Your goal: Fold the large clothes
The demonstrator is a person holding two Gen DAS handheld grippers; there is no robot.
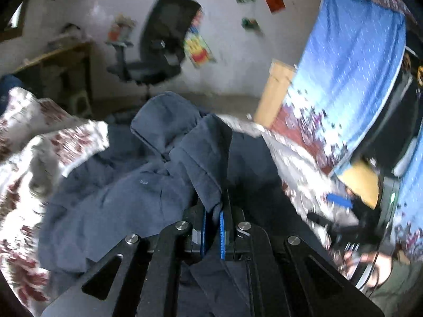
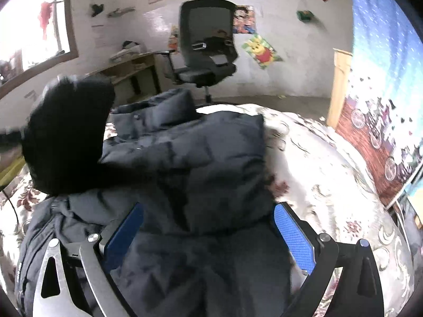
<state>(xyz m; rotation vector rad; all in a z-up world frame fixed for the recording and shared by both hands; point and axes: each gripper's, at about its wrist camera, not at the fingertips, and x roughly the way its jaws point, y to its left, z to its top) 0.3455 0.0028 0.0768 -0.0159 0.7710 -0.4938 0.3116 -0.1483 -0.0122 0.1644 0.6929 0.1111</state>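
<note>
- A dark navy padded jacket (image 2: 190, 158) lies on a bed, spread over a white bedspread (image 2: 330, 185) with a red floral print.
- The left gripper (image 1: 212, 227) is pinching a raised fold of the jacket (image 1: 206, 158) between its blue pads (the cloth stands up from the grip).
- The right gripper (image 2: 208, 232) hangs over the jacket with fingers spread wide, gripping nothing.
- Beyond the bed stand a black office chair (image 2: 206, 50) and a wooden desk (image 2: 129, 66).
</note>
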